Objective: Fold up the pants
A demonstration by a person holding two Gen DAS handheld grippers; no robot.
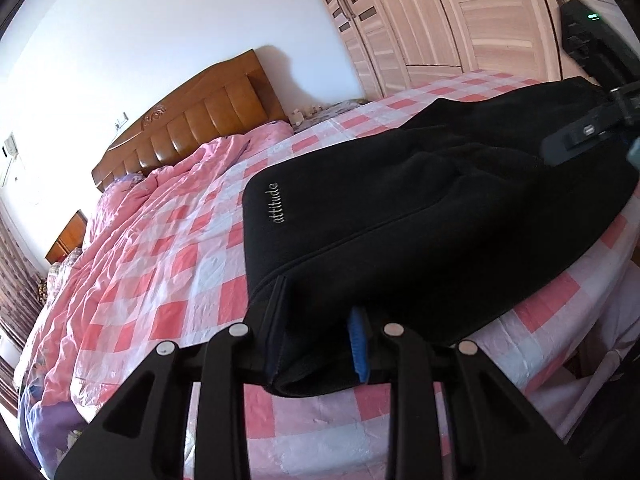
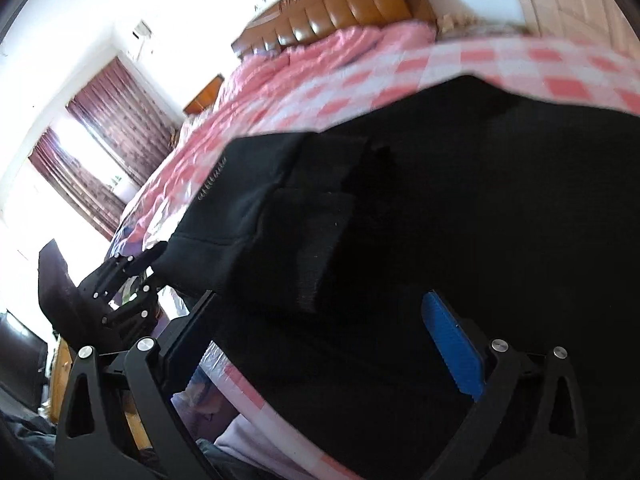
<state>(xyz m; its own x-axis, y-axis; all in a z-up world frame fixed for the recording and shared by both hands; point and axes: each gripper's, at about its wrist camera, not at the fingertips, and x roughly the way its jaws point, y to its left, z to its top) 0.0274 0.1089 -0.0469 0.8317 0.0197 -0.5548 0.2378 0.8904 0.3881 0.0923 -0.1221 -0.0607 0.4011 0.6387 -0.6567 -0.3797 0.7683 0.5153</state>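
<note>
Black pants [image 1: 420,216] lying doubled over near the edge of the pink checked bedspread [image 1: 180,264], fold partly done; left gripper [image 1: 320,344] clamped on the near corner, right gripper [image 2: 320,344] spread wide, holding nothing; further folding and smoothing judged outstanding.

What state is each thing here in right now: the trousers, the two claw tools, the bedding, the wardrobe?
Black pants: folded over, lying at the bed's edge.
Left gripper: jaws closed on the pants' near edge.
Right gripper: jaws wide open, fabric between them, not pinched.
Pink quilt: rumpled, bunched near the headboard.
Checked sheet: spread flat.
Wardrobe doors: shut.
</note>
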